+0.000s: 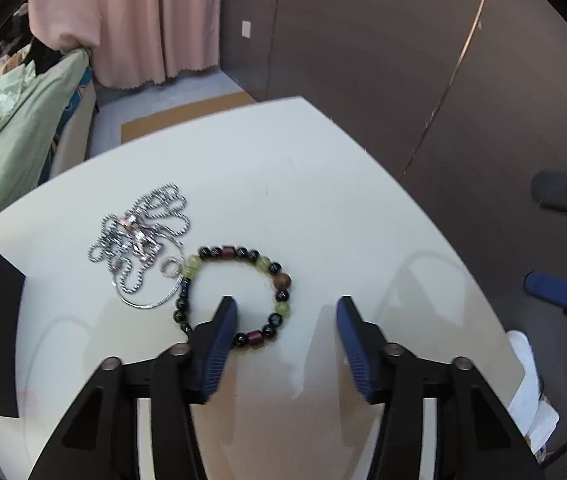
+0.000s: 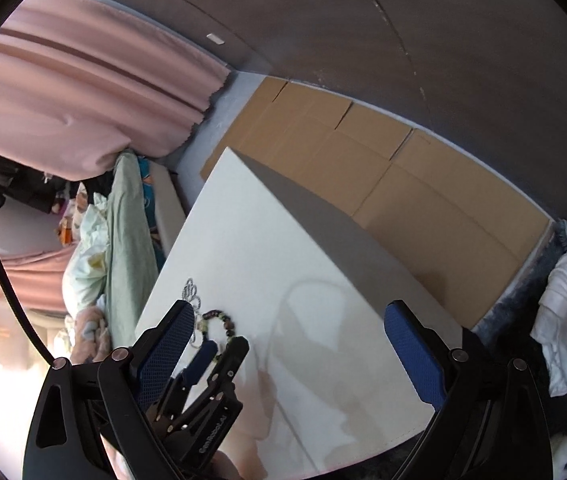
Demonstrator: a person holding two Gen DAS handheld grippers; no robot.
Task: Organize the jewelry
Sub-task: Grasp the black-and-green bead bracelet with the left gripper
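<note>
Your left claw [image 1: 287, 312] is unclenched, one finger inside the bead bracelet [image 1: 239, 292], gripping nothing. The bracelet lies mid-desk [image 1: 323, 184], touching the chain pile [image 1: 139, 236]. Bare desk stretches to the far edge. Your right claw [image 2: 289, 320] hangs released.

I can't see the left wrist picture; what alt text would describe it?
A two-finger left gripper hangs open over a white table, one blue-padded finger inside the loop of a beaded bracelet, the other outside it. A tangled silver ball-chain necklace lies just beyond the bracelet.
</note>
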